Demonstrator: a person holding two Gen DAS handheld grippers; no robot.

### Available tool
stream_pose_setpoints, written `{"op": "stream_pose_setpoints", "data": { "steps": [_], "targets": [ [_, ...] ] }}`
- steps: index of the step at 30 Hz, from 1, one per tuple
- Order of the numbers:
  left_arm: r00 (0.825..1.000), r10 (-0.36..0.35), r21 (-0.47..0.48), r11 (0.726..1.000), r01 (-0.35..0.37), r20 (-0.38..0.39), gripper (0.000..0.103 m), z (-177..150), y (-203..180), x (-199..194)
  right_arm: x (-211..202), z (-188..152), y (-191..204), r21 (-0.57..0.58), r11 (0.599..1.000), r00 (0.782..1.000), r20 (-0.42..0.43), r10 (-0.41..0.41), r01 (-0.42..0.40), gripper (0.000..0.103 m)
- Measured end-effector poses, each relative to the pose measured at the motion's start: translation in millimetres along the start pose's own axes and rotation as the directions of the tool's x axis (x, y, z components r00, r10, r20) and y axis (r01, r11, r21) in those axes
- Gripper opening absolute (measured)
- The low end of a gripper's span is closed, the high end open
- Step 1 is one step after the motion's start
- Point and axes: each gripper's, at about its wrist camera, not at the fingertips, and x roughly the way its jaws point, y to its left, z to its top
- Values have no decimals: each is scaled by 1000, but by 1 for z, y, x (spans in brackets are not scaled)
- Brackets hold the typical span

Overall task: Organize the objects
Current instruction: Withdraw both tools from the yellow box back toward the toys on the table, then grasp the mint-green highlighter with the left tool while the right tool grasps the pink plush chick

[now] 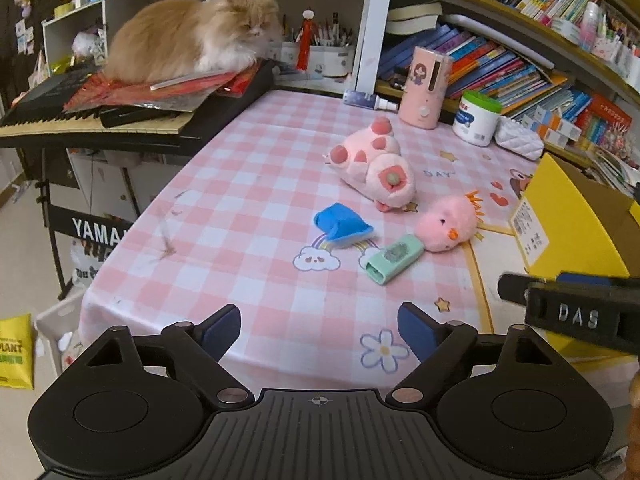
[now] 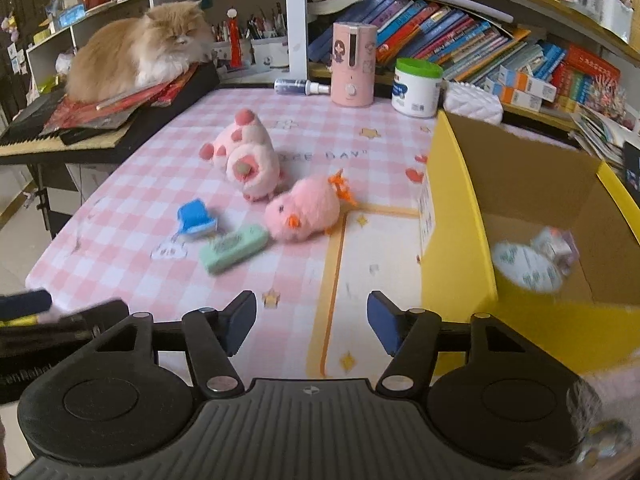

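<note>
I had both claws, left gripper (image 1: 319, 330) and right gripper (image 2: 311, 322), spread wide and empty. The yellow box (image 2: 456, 216) on the right already held 2 items; 4 toys (image 2: 302, 210) lay mid-table, left of it.

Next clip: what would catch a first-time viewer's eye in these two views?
First, the fluffy orange cat lying on red papers atop the keyboard at the table's far left. Next, the pink toys mid-table: a plush pig on its side and a fuzzy pink chick, with a blue brush and a green case close by. On the right stands an open yellow box with a few items already inside.
</note>
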Motion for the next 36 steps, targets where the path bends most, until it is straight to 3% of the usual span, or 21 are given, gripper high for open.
{"op": "stream_pose_setpoints", "data": {
  "steps": [5, 14, 21, 24, 32, 36],
  "targets": [
    [1000, -9, 21, 1000, 9, -18, 82, 11, -9, 15, 19, 21, -6, 16, 999, 999, 3, 36, -36, 60],
    [996, -56, 116, 991, 63, -67, 58, 28, -29, 53, 59, 54, -20, 119, 989, 993, -69, 100, -92, 61],
    [990, -107, 278, 952, 129, -90, 48, 42, -60, 82, 93, 82, -36, 247, 963, 982, -123, 141, -107, 66],
    [993, -79, 333, 937, 105, -91, 47, 45, -70, 94, 109, 90, -43, 294, 950, 975, -157, 156, -104, 67],
    [977, -101, 334, 929, 161, -190, 33, 47, -75, 120, 142, 94, -48, 359, 929, 954, -239, 182, -87, 67],
    [977, -103, 315, 936, 159, -188, 23, 47, -73, 121, 150, 92, -48, 357, 930, 949, -255, 185, -86, 66]
  ]
}}
